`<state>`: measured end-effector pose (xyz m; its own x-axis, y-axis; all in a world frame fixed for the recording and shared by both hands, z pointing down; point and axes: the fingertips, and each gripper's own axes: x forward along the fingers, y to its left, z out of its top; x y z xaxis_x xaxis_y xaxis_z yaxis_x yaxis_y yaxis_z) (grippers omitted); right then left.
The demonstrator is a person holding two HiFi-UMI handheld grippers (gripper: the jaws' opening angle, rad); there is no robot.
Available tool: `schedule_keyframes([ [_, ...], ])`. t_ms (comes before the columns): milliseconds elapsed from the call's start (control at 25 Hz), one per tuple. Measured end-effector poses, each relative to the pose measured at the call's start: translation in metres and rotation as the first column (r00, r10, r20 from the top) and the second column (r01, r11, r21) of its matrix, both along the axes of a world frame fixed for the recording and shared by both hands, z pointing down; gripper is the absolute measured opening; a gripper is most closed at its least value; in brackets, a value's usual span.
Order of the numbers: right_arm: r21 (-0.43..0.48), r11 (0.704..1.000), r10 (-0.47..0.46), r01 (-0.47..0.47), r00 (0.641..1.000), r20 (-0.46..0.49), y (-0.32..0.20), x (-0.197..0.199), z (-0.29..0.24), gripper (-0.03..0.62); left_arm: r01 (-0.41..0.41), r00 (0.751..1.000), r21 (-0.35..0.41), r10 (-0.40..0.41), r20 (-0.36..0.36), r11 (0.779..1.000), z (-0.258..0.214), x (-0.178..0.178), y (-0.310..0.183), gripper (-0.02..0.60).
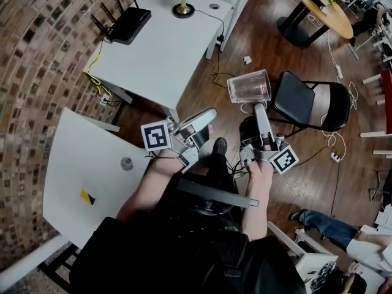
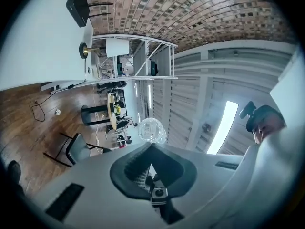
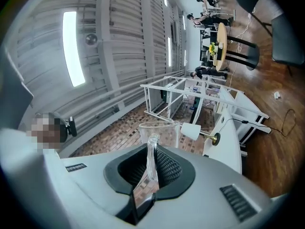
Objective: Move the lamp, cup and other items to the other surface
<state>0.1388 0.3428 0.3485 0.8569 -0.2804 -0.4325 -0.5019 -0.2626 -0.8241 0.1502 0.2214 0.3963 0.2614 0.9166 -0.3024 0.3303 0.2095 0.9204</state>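
One clear, seemingly empty cup (image 1: 249,86), handle (image 3: 151,157) pinched by right claw (image 1: 260,108); left claw (image 1: 208,115) closed, empty.

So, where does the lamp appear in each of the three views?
Head view: lamp at top centre, on the white table.
Left gripper view: lamp upper left, shown sideways.
Right gripper view: lamp right of centre, beside the clear cup.
Shared landmark: the clear cup, seen in all three.
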Motion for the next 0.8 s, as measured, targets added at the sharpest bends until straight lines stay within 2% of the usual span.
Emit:
schedule_keyframes([
  [400,-0.008,0.995,-0.1,0.1,0.995,-0.02,0.111,0.078,-0.008,0.037,0.098,0.995,0.052,-0.097,-0.026,0.994,-0.013,0.064,0.117,0.002],
  [680,0.018,0.986,-0.164,0.165,0.986,-0.031,0.172,0.117,-0.014,0.033,0.161,0.987,0.082,-0.16,-0.026,0.983,-0.017,0.089,0.177,0.002],
  [800,-0.087,0.981,-0.175,0.175,0.985,0.01,0.178,0.134,0.0,0.016,0.185,0.982,0.075,-0.182,-0.048,0.98,-0.022,0.098,0.191,0.002],
])
